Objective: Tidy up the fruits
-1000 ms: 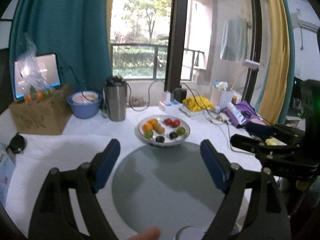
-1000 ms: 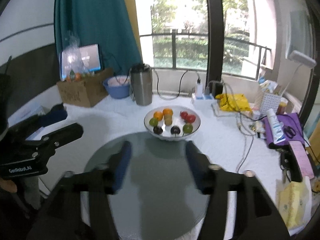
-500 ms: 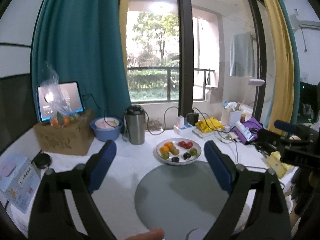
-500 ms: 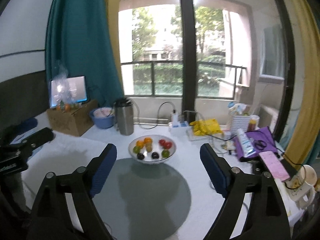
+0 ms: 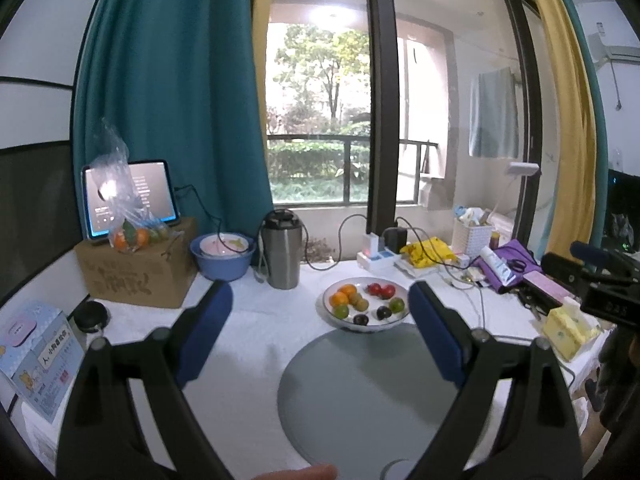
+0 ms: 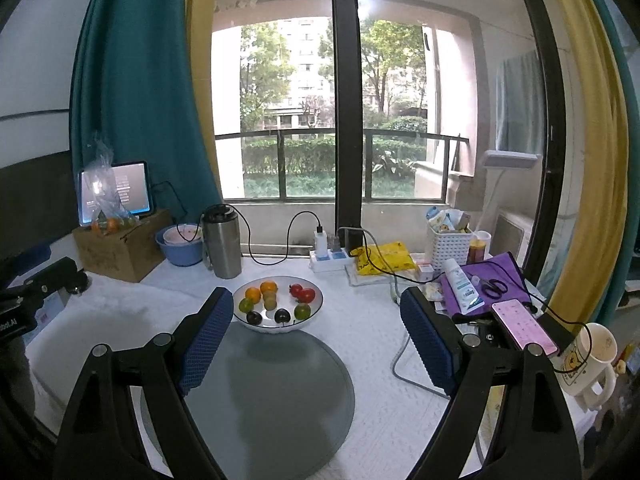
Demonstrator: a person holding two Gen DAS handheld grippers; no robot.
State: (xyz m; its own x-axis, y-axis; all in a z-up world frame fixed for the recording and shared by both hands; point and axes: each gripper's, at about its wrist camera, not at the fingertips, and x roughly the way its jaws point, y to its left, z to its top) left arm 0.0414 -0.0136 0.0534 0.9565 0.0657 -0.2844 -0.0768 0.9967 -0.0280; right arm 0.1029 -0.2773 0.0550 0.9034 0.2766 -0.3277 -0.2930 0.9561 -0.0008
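Note:
A white bowl (image 5: 330, 317) (image 6: 316, 312) holds several small fruits: oranges (image 5: 343, 294), red tomatoes (image 5: 381, 289), green limes (image 5: 397, 304) and dark plums (image 5: 361, 319). It stands at the far edge of a round grey mat (image 5: 360, 396) (image 6: 280, 396). My left gripper (image 5: 320, 332) is open and empty, held high and short of the bowl. My right gripper (image 6: 316, 336) is open and empty, also short of the bowl. The right gripper shows at the right edge of the left wrist view (image 5: 592, 280).
A steel flask (image 5: 282, 254), a blue basin (image 5: 222, 256) and a cardboard box (image 5: 136, 276) with a bag of fruit (image 5: 132, 234) and a tablet stand at the back left. Cables, a power strip (image 6: 332, 258), a phone (image 6: 520, 326) and a mug (image 6: 588, 360) crowd the right.
Both grippers have risen and pulled back from the table, so the bowl and mat look smaller and farther. The right gripper's jaws have opened wide.

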